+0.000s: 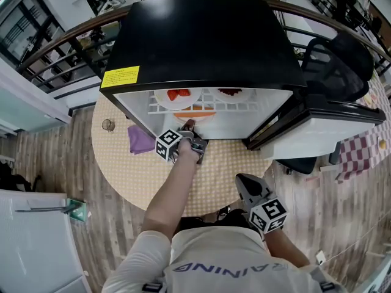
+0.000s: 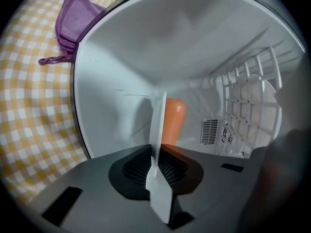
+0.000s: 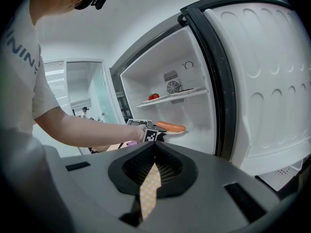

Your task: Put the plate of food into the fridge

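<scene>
**Plate in fridge, left gripper on its rim**

Left gripper (image 1: pixel 189 128) pinches the plate (image 2: pixel 157 123) by the rim, which runs edge-on between the jaws. An orange sausage (image 2: pixel 173 120) lies on the plate. Plate is in the lower bay of the fridge (image 1: pixel 201 41), under the white wire shelf (image 1: pixel 235 107); can't tell if it rests on the floor. Red food (image 1: pixel 178 94) on the shelf. Right gripper (image 1: pixel 241 179) hangs back by the table (image 1: pixel 229 170) edge, jaws a slit apart, nothing between. Door (image 1: pixel 317 124) is open to the right. Purple cloth (image 1: pixel 140 140) lies on the table left of the fridge. Yellow sticker (image 1: pixel 120 77) on fridge top, print too small to read. Shirt print partly reads "AINING"
</scene>
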Available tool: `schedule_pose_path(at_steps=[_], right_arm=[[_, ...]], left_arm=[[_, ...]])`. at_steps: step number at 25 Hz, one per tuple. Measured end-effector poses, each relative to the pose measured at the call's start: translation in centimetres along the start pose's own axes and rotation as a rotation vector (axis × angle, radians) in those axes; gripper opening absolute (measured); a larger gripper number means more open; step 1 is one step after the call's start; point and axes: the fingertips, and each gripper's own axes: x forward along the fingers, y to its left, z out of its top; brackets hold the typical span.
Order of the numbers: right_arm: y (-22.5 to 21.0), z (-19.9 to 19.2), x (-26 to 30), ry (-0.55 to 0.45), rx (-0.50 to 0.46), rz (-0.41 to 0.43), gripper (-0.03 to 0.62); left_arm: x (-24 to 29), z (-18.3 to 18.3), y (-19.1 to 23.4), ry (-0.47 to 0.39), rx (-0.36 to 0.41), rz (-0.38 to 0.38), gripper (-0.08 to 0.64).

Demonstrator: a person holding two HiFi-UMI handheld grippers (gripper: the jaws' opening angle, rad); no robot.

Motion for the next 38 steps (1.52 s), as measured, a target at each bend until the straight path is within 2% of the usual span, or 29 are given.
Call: schedule_pose_path(at_steps=[4,6,10,13,17,19,25,30,32,34,38], right_arm=[[-0.1,-0.1,0.0,0.001,0.001,0.003,0.02],[0.2,-0.1,0.1,0.0,0.001,0.009,0.02],[0.8,-0.1,0.3,0.0,0.0,0.023,0.02],[1.2,-0.3,0.4,0.008,-0.002,0.039,0.02],[1.3,-0.4,0.4,0.013,-0.001,0.044,0.02],[1.3,-0.4,0.4,0.013,0.0,0.043,0.02],[1.1,-0.4,0.3,0.009,0.002,0.043,0.02],[1.1,-0.4,0.2,0.003,0.005,0.047,0.02],[1.1,-0.2,0.1,0.0,0.005,0.051,0.02],[1.2,-0.1,0.0,-0.004,0.003,0.055,0.02],[1.4,0.1,0.1,-0.007,-0.001,0.068,0.02]], left_arm=[[0.0,-0.3,0.1,0.021,-0.014,-0.003,0.052],[0.1,-0.3,0.0,0.045,0.03,0.005,0.052],[0.0,-0.8,-0.2,0.116,0.222,0.058,0.058],[-0.2,-1.9,-0.6,0.191,0.398,0.059,0.101],[-0.3,-2.6,-0.4,0.257,0.568,0.075,0.132],[-0.4,-2.9,0.1,0.285,0.641,0.108,0.132],[-1.3,-4.1,2.2,0.381,0.765,0.233,0.144],[-2.5,-4.6,2.9,0.438,0.989,0.323,0.144],[-3.2,-4.4,2.5,0.427,1.019,0.324,0.121],[-4.2,-4.0,1.5,0.386,1.003,0.291,0.018],[-6.9,-3.6,-0.2,0.318,0.967,0.211,0.012]])
